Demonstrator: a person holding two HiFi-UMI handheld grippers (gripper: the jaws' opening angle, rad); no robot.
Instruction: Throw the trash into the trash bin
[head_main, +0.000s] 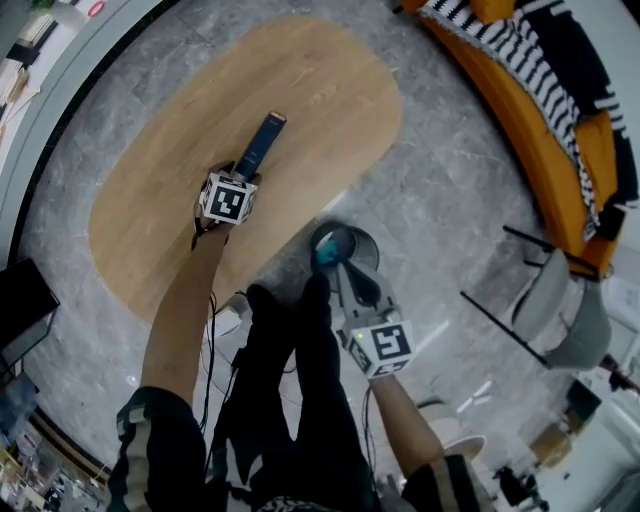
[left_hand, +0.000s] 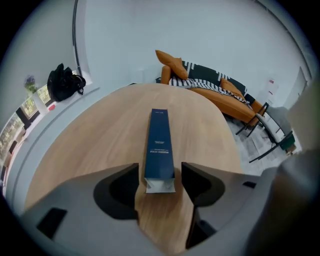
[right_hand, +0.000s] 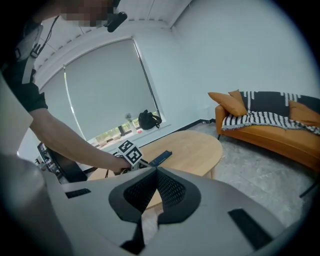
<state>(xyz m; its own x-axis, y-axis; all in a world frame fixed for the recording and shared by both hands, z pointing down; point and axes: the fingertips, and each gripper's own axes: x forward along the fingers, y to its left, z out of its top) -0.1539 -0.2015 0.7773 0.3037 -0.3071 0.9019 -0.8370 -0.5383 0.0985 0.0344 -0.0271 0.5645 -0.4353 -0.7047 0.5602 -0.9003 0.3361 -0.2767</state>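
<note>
Here, left gripper (left_hand: 160, 169) jaws apart flanking navy box (left_hand: 159, 142), print unreadable; right gripper (right_hand: 155, 171) jaws together

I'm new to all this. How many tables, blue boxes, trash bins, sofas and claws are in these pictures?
Table: 1
Blue box: 1
Trash bin: 1
Sofa: 1
Claws: 2, the left claw and the right claw
Total: 6

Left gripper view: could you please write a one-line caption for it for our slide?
Left gripper, jaws open, straddles the near end of a dark-blue box lying on the wooden table.
</note>
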